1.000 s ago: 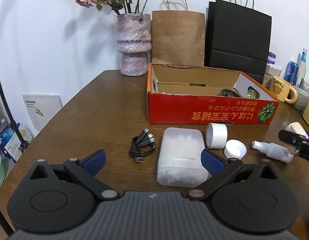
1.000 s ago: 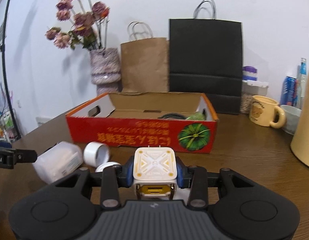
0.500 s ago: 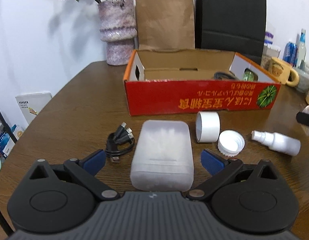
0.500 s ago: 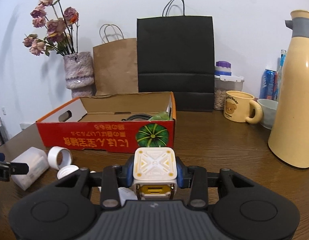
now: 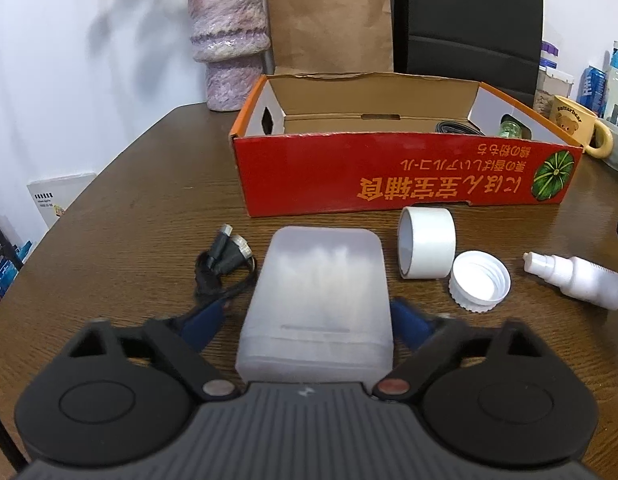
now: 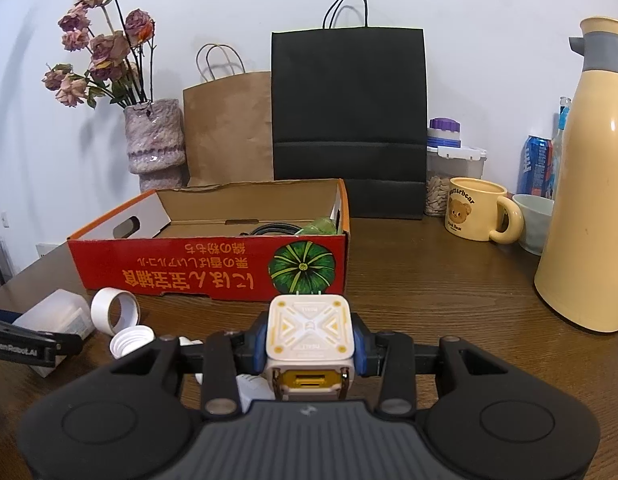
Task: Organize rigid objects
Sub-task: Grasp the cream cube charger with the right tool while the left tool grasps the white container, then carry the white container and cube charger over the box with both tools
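Observation:
A frosted translucent plastic box (image 5: 321,280) lies on the wooden table between the fingers of my left gripper (image 5: 309,316). Its jaws are closing; the right pad is at the box's side and a small gap shows at the left pad. My right gripper (image 6: 311,336) is shut on a white-and-yellow charger cube (image 6: 311,326), held above the table in front of the red cardboard box (image 6: 189,268). That red cardboard box (image 5: 389,176) stands open and holds a dark cable and a green item at its right end.
Beside the frosted box lie a black cable (image 5: 221,264), a white tape roll (image 5: 427,242), a white cap (image 5: 479,280) and a small spray bottle (image 5: 577,278). A vase (image 5: 229,40) and paper bags stand behind. A mug (image 6: 475,212) and a tall jug (image 6: 585,200) stand right.
My left gripper has moved forward and down around the frosted box, and its fingers have come inward. The right gripper shifted a little sideways, still holding the charger cube.

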